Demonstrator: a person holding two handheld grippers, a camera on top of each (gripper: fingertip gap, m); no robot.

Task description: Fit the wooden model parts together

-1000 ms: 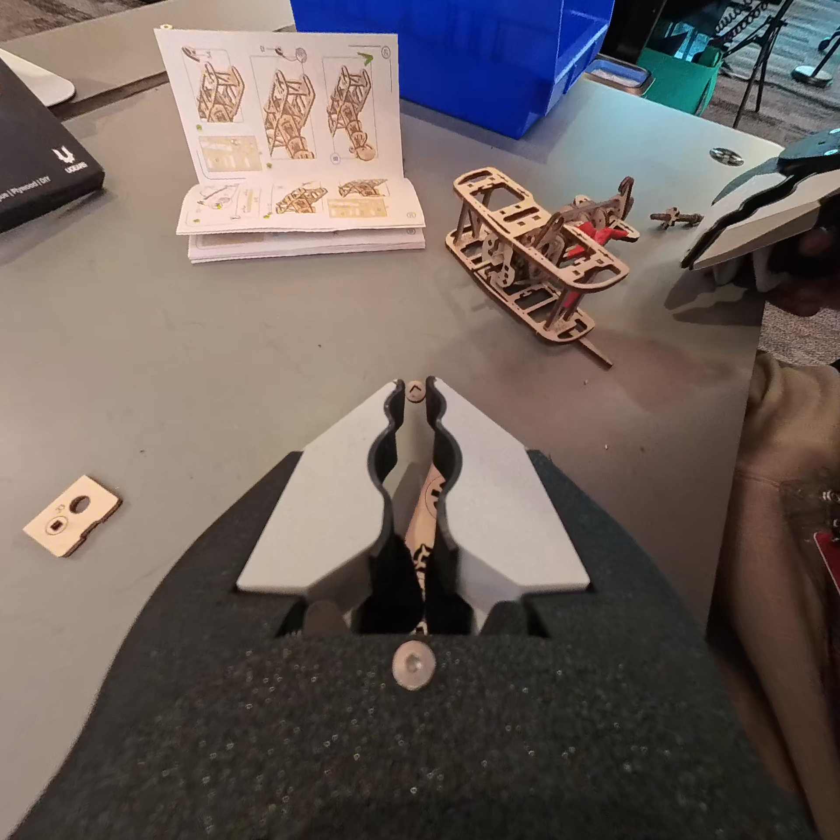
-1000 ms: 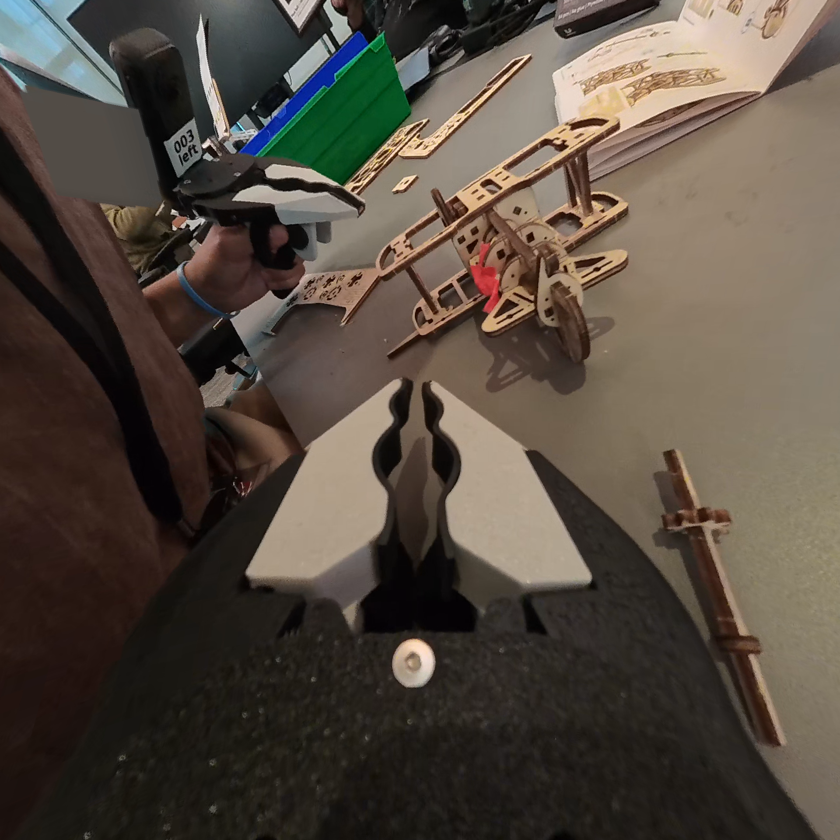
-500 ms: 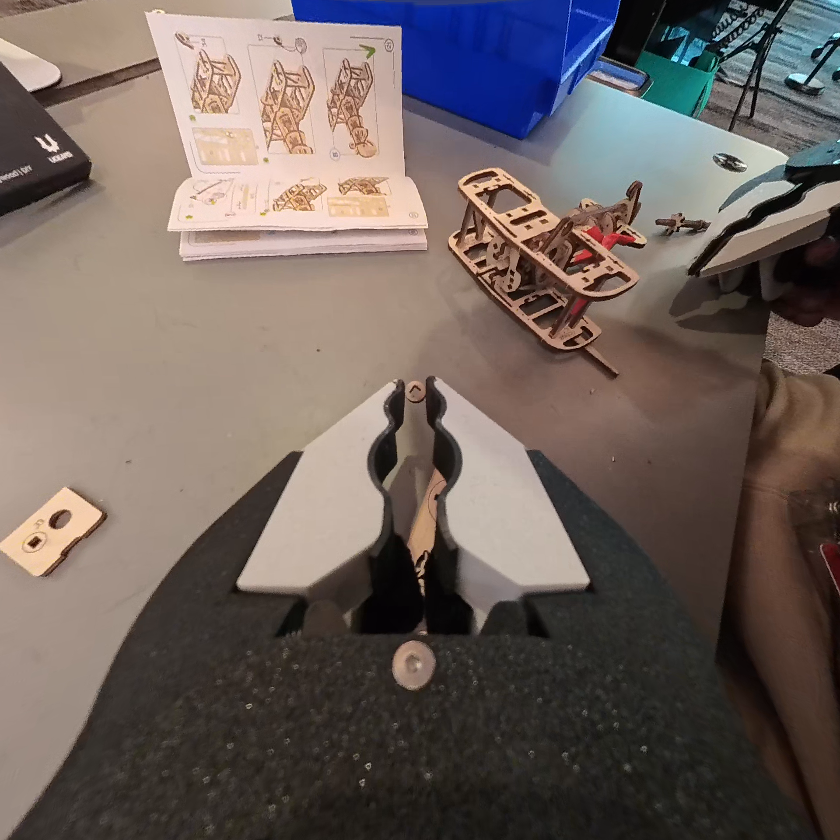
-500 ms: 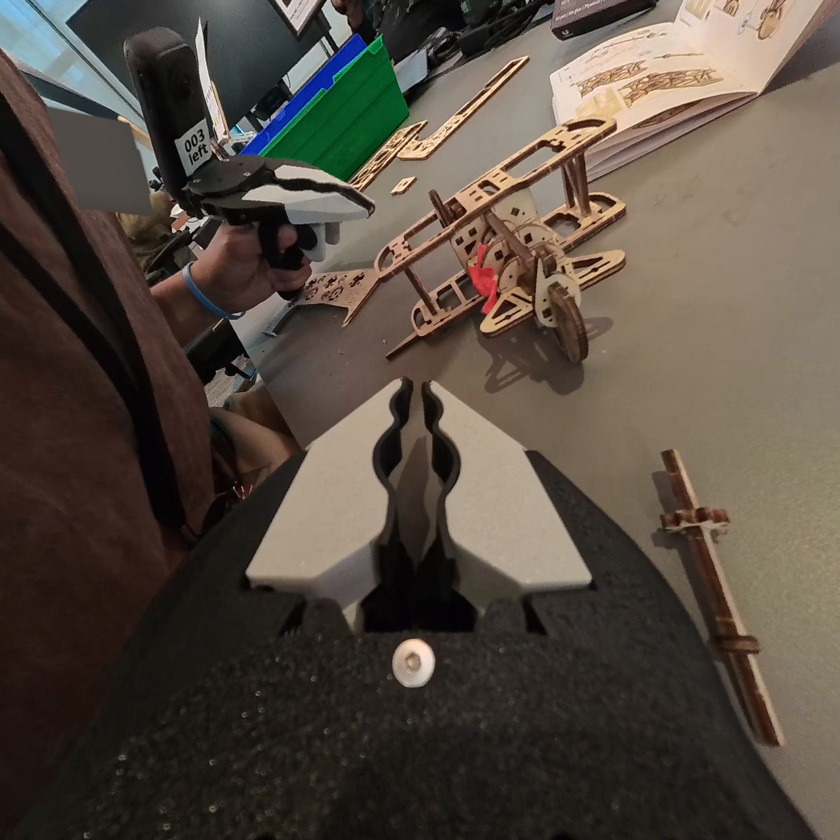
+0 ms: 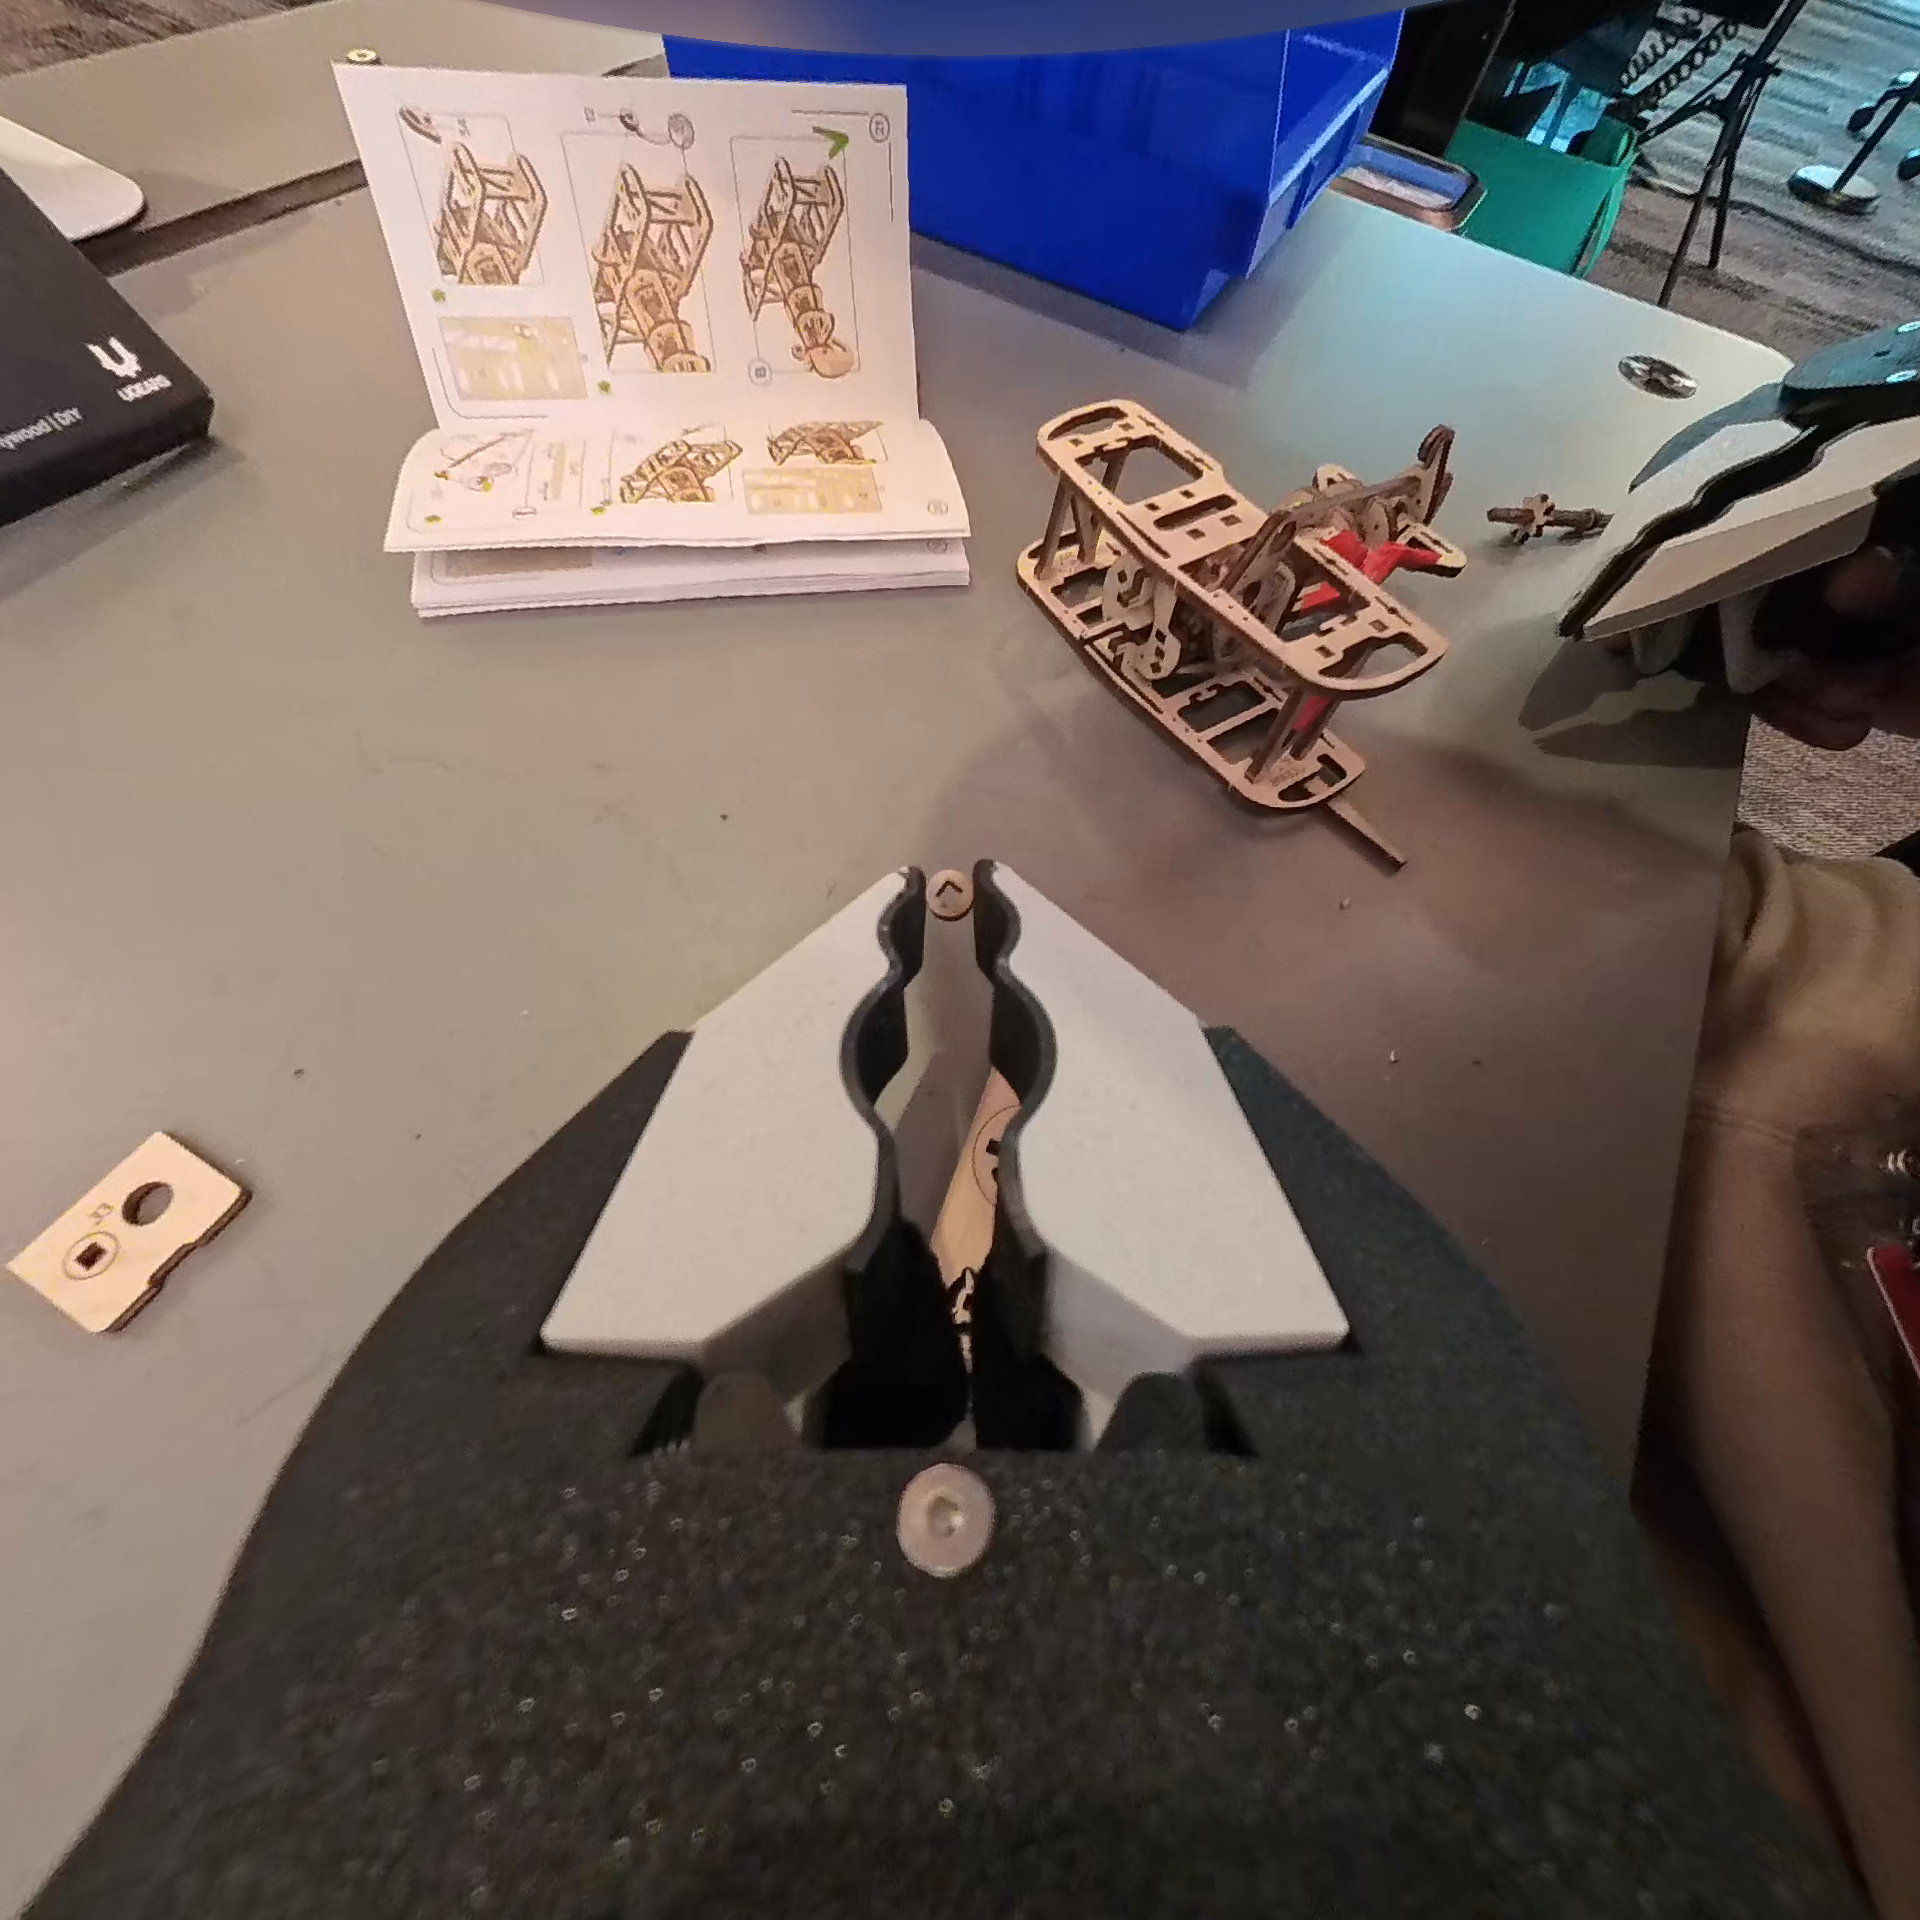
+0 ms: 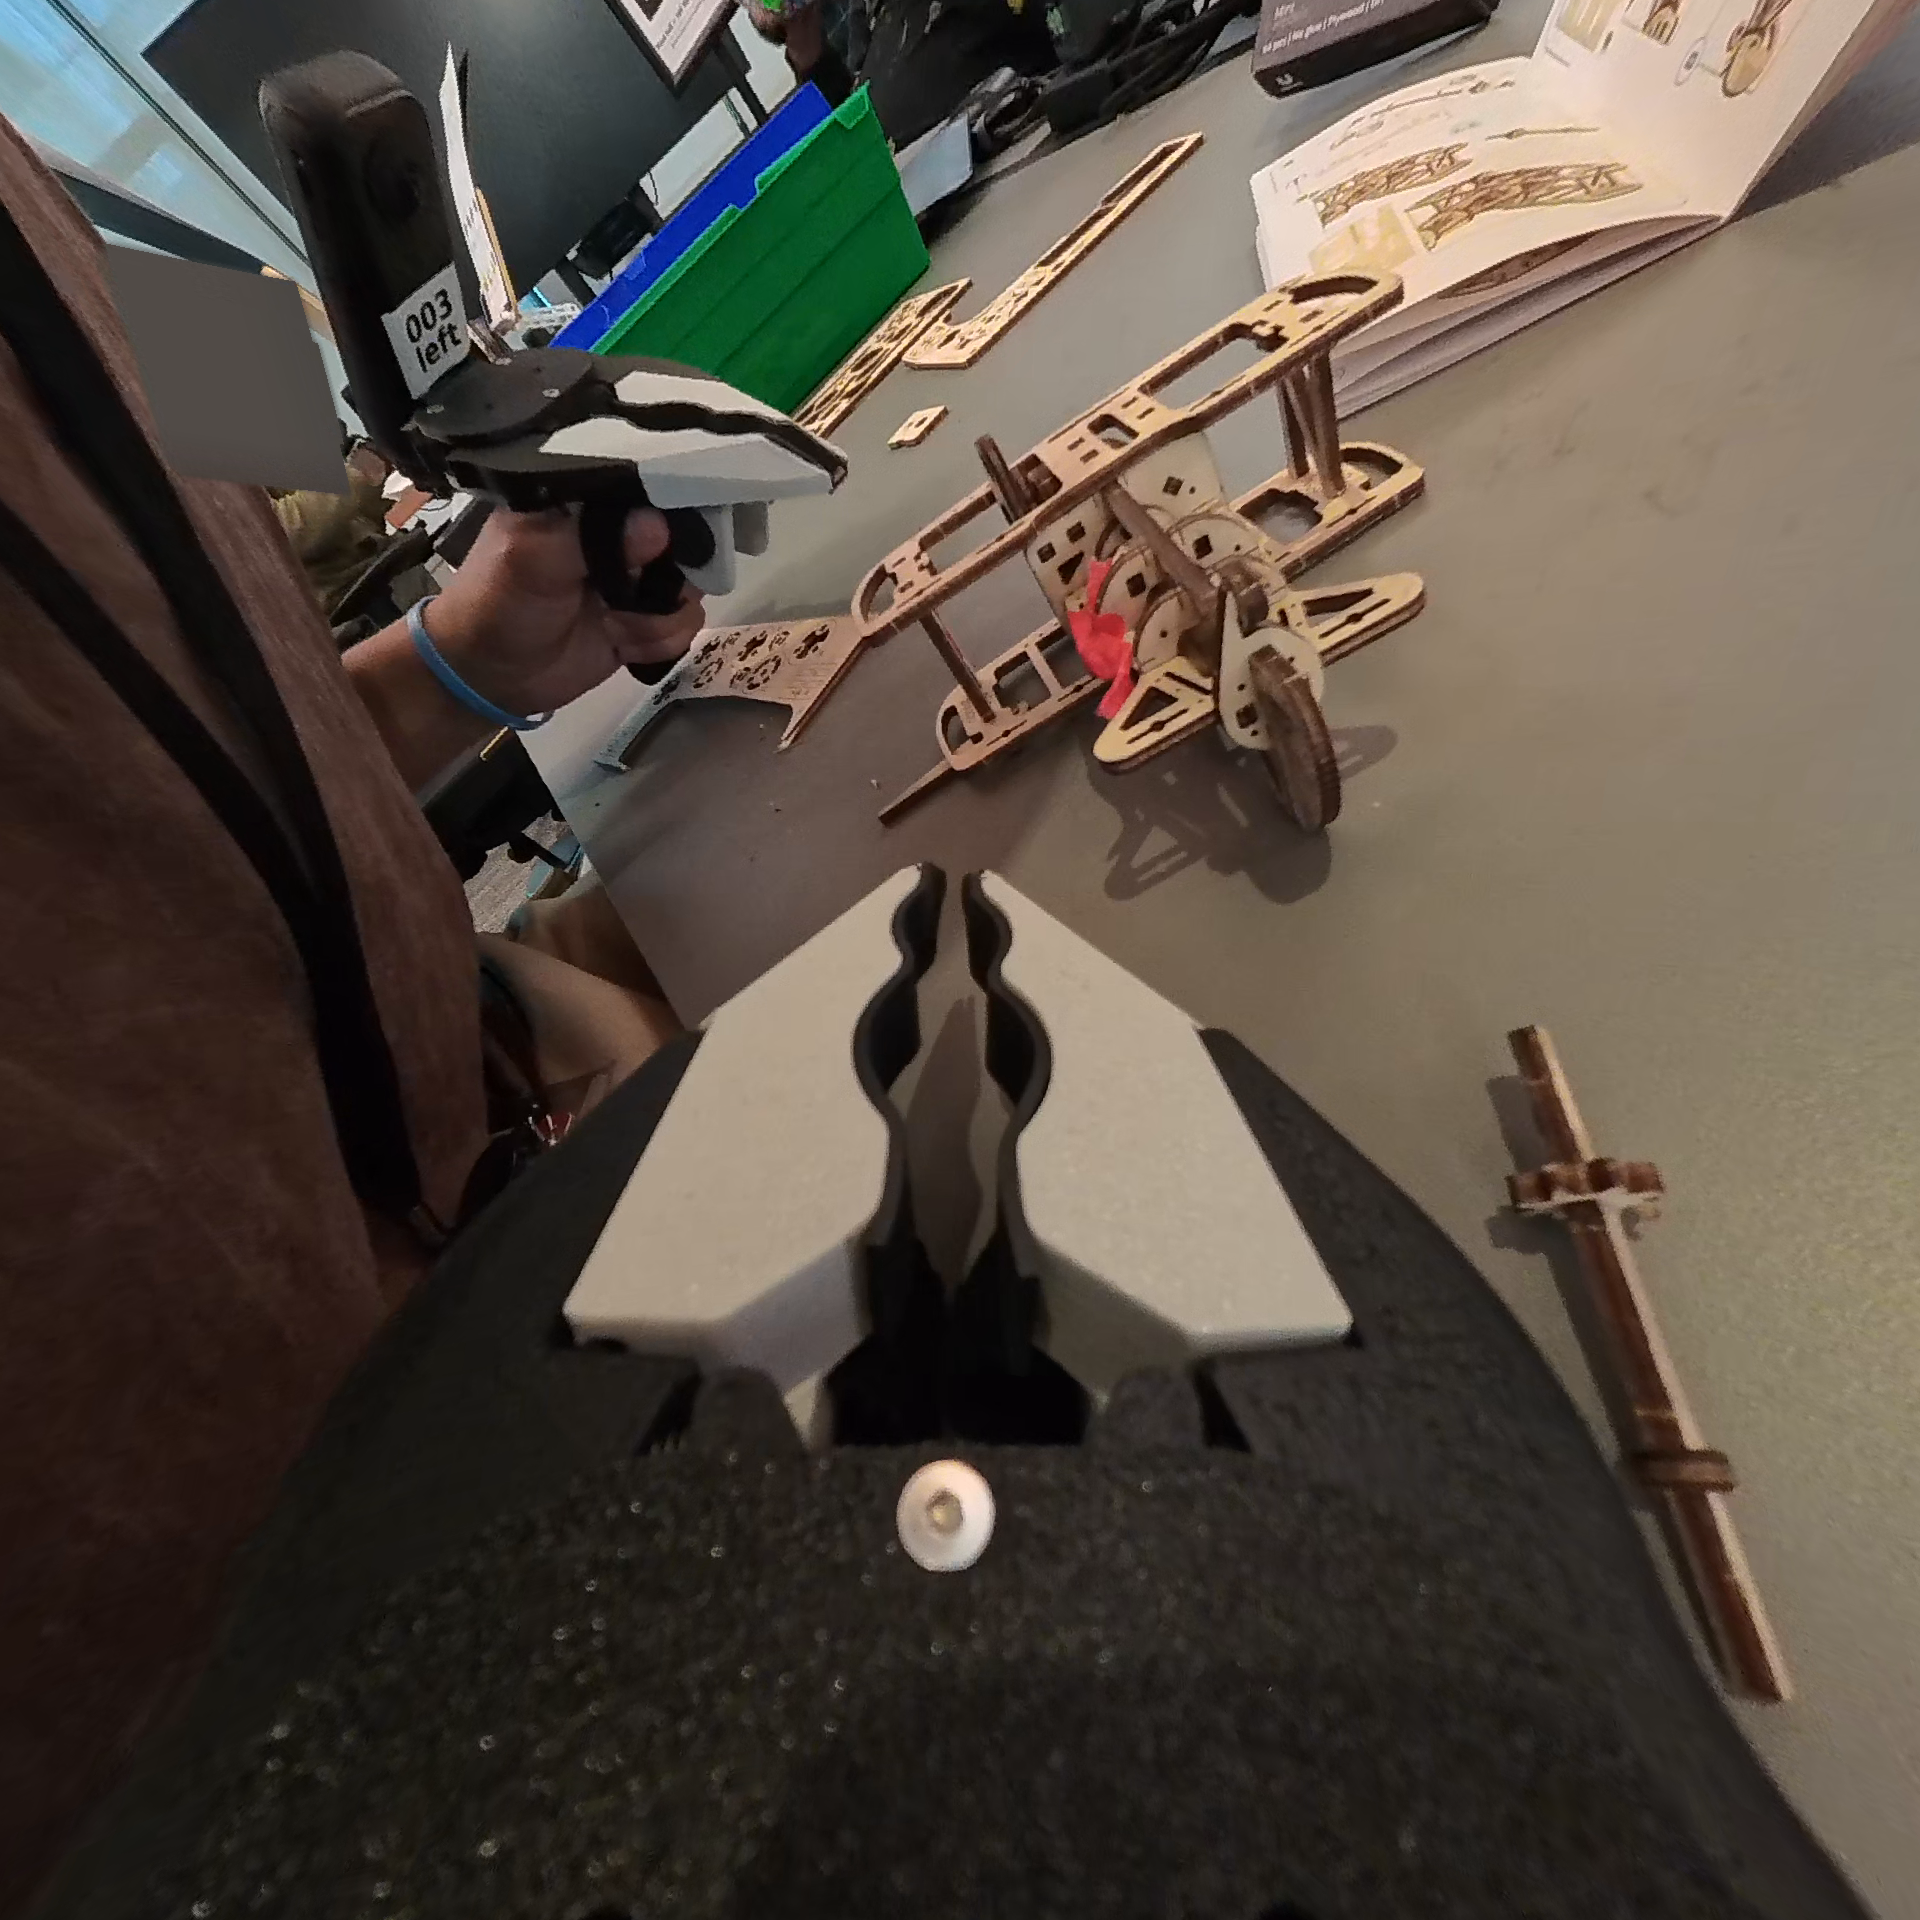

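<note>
Table: grey top (image 5: 623, 831) holding biplane (image 5: 1236, 613), booklet (image 5: 665, 343).
Bins: blue (image 5: 1091, 177), green (image 6: 769, 281); contents unseen.
Left gripper (image 5: 950, 883): clamps wooden part (image 5: 948, 894).
Right gripper (image 6: 943, 888): nearly closed, empty.

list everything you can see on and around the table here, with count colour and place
wooden biplane model: 1, tan with red part, table centre-right
instruction booklet: 1, white, open, behind the model
wooden plate: 1, pale, two holes, table left
wooden axle stick: 1, dark brown, beside right claw
punched part sheets: several, tan, far table edge
fretted sheet piece: 1, tan, under the left claw
black box: 1, table far left
blue bin: 1, behind booklet
green bin: 1, beside the blue one
grey table: 1
left claw: shut on thin wooden part
right claw: nearly closed, holding nothing
</note>
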